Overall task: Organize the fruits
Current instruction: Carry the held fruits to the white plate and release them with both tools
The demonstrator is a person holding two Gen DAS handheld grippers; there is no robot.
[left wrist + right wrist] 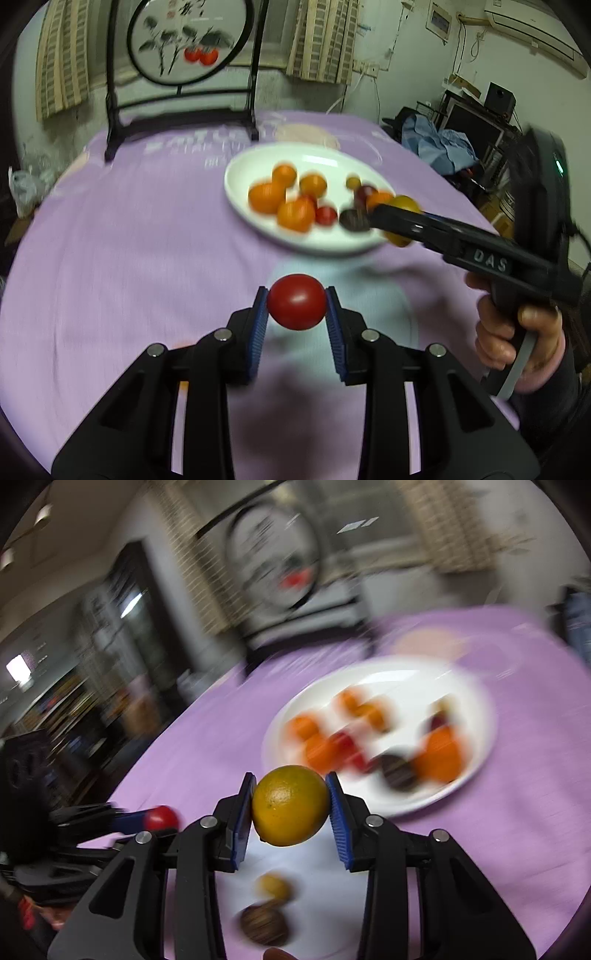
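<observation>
My left gripper (296, 308) is shut on a red tomato (296, 306) and holds it above the purple tablecloth, short of the white plate (258, 155). The plate holds several orange, red and dark fruits. My right gripper (291, 805) is shut on a yellow-green citrus fruit (291, 805) and holds it near the plate's (406, 672) near edge. In the left wrist view the right gripper (397, 218) reaches in from the right over the plate's rim. The left gripper with the tomato (162, 818) shows at the left of the right wrist view.
A black-framed round painted screen (188, 40) stands at the table's far side. A yellow fruit (275, 886) and a dark round fruit (264, 925) lie below my right gripper on a pale patch. Shelves and clutter stand off the table to the right (469, 122).
</observation>
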